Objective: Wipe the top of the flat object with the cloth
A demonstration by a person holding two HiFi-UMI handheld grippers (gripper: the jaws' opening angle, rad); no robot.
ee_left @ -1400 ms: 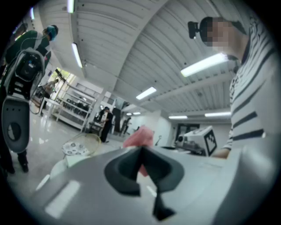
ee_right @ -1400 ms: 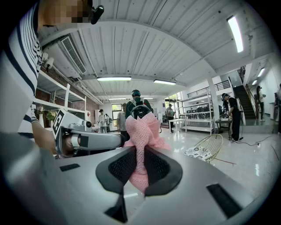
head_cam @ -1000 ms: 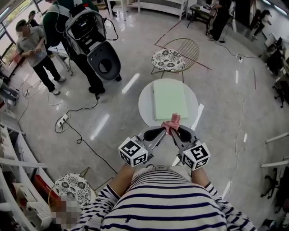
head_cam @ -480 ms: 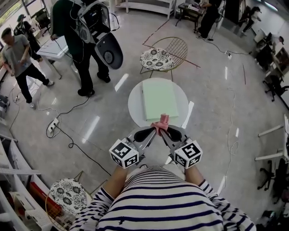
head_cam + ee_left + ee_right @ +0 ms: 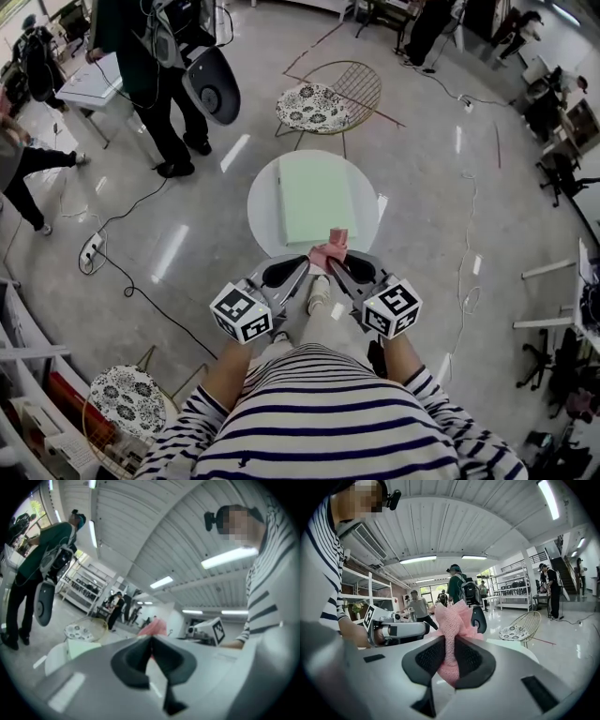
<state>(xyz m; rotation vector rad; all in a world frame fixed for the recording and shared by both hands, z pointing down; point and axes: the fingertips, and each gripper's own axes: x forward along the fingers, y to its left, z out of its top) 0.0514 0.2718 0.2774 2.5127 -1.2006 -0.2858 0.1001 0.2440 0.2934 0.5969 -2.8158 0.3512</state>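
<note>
A pale green flat object (image 5: 316,199) lies on a small round white table (image 5: 258,211). A bunched pink cloth (image 5: 328,251) hangs over the table's near edge. My right gripper (image 5: 333,265) is shut on it, and in the right gripper view the pink mesh cloth (image 5: 452,620) bulges out between the jaws of that gripper (image 5: 449,660). My left gripper (image 5: 305,267) is shut, its tips right beside the cloth. In the left gripper view the cloth (image 5: 153,626) shows just past the closed tips of the left gripper (image 5: 151,641); whether they pinch it is unclear.
A wire chair with a patterned cushion (image 5: 323,101) stands beyond the table. People stand at the upper left near a desk (image 5: 89,80). A cable and power strip (image 5: 91,248) lie on the floor at the left. A second cushioned chair (image 5: 127,394) sits at the lower left.
Both grippers, still together at the cloth, have sunk a little toward the table's near edge. The view has shifted, and the bystanders at the left have walked further off.
</note>
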